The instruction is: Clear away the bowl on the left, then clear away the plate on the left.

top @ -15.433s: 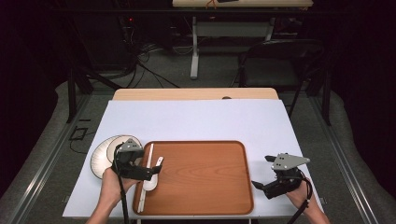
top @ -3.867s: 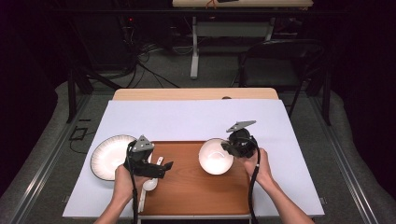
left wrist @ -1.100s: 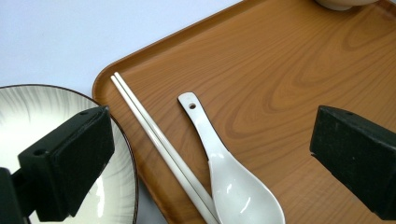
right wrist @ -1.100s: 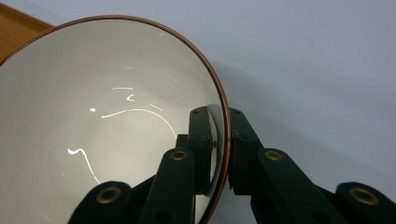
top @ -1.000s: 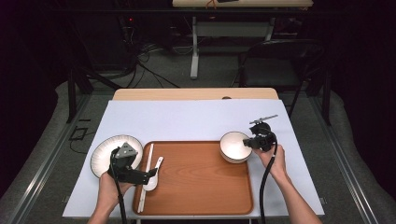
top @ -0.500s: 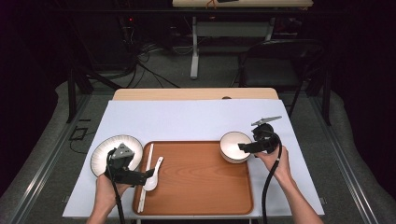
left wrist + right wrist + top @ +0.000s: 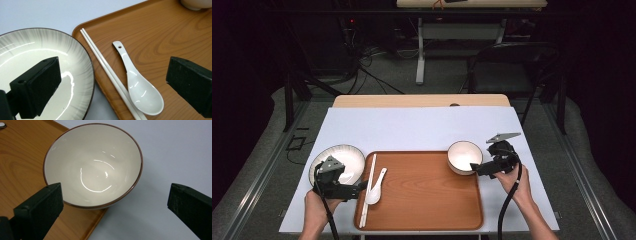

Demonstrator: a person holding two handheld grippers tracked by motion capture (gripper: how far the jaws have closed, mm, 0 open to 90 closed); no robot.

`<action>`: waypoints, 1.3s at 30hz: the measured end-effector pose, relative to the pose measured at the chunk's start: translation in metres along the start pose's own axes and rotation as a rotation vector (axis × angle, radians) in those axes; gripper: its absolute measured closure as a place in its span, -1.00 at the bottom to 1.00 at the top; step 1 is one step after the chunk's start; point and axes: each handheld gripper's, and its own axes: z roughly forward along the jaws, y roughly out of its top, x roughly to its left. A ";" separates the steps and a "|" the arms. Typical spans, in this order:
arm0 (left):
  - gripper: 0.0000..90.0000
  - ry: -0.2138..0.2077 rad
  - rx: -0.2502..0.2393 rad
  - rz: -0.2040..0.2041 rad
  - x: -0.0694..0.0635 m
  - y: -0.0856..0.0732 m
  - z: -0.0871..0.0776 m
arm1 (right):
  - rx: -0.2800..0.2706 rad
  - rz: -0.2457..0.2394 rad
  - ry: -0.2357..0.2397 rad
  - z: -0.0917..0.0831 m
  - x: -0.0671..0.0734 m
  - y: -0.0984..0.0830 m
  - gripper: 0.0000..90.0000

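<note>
**Black grippers, bare forearms**

Each hand carries a black gripper: left gripper (image 7: 348, 189) at lower left, right gripper (image 7: 478, 168) at right. Both have blocky black jaws, a grey three-cornered top plate and a black trailing cable. The forearms are sleeveless.

I see a bench (image 7: 422, 100) with a pale wooden top, nearly all of it covered by a light blue-grey sheet (image 7: 422, 131) that leaves only a strip of wood bare along the far edge. Directly on the sheet, at the near middle, lies a brown wooden tray (image 7: 427, 192). To the left of the tray, just beside its left rim, sits a round white plate (image 7: 347, 156) with grey streaks and a dark edge. At the tray's far right corner stands a white bowl (image 7: 463, 156) with a brown rim; I see it straddling the tray's edge, partly over the sheet.
</note>
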 end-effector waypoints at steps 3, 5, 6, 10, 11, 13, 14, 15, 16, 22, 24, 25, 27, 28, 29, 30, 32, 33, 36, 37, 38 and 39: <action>-1.00 0.002 -0.007 -0.008 0.002 -0.002 -0.003 | -0.006 -0.010 0.007 -0.005 0.003 -0.008 -1.00; -1.00 0.005 -0.009 -0.013 0.004 -0.003 -0.004 | 0.000 -0.013 0.012 -0.008 0.006 -0.015 -1.00; -1.00 0.006 -0.008 -0.014 0.006 -0.004 -0.004 | -0.001 -0.015 0.016 -0.009 0.007 -0.018 -1.00; -1.00 0.013 -0.008 -0.022 0.007 -0.005 -0.005 | -0.002 -0.014 0.030 -0.014 0.013 -0.029 -1.00; -1.00 0.016 -0.009 -0.023 0.007 -0.005 -0.006 | 0.001 -0.016 0.031 -0.015 0.014 -0.030 -1.00; -1.00 0.024 -0.009 -0.026 0.008 -0.006 -0.005 | 0.006 -0.016 0.036 -0.016 0.018 -0.035 -1.00; -1.00 0.025 -0.009 -0.029 0.008 -0.006 -0.005 | 0.008 -0.015 0.039 -0.016 0.019 -0.038 -1.00; -1.00 0.027 -0.012 -0.034 0.008 -0.006 -0.005 | 0.010 -0.017 0.041 -0.016 0.020 -0.040 -1.00; -1.00 0.028 -0.007 -0.034 0.009 -0.007 -0.006 | 0.014 -0.013 0.041 -0.017 0.021 -0.041 -1.00; -1.00 0.047 -0.024 -0.065 0.014 -0.010 -0.008 | 0.020 -0.031 0.048 -0.018 0.026 -0.049 -1.00; -1.00 0.047 -0.030 -0.082 0.017 -0.011 -0.008 | 0.021 -0.044 0.049 -0.016 0.027 -0.049 -1.00; -1.00 0.048 -0.035 -0.095 0.019 -0.012 -0.008 | 0.024 -0.045 0.047 -0.016 0.027 -0.049 -1.00; -1.00 0.053 -0.047 -0.113 0.022 -0.014 -0.009 | 0.027 -0.050 0.050 -0.015 0.027 -0.049 -1.00; -1.00 0.053 -0.050 -0.121 0.023 -0.014 -0.009 | 0.030 -0.055 0.051 -0.014 0.026 -0.048 -1.00; -1.00 0.051 -0.059 -0.133 0.025 -0.015 -0.009 | 0.030 -0.055 0.051 -0.014 0.026 -0.048 -1.00; -1.00 0.050 -0.068 -0.146 0.027 -0.016 -0.010 | 0.028 -0.058 0.053 -0.013 0.027 -0.048 -1.00; -1.00 0.040 -0.078 -0.171 0.031 -0.018 -0.010 | 0.033 -0.062 0.052 -0.013 0.027 -0.048 -1.00; -1.00 0.038 -0.088 -0.185 0.033 -0.019 -0.010 | 0.039 -0.071 0.049 -0.013 0.028 -0.048 -1.00; -1.00 0.055 -0.111 -0.206 0.038 -0.021 -0.013 | 0.040 -0.078 0.040 -0.014 0.029 -0.049 -1.00; -1.00 0.068 -0.118 -0.211 0.040 -0.022 -0.014 | 0.037 -0.079 0.041 -0.014 0.030 -0.048 -1.00; -1.00 0.081 -0.125 -0.219 0.043 -0.023 -0.015 | 0.038 -0.080 0.040 -0.013 0.030 -0.048 -1.00; -1.00 0.095 -0.134 -0.228 0.045 -0.024 -0.016 | 0.039 -0.084 0.044 -0.013 0.031 -0.048 -1.00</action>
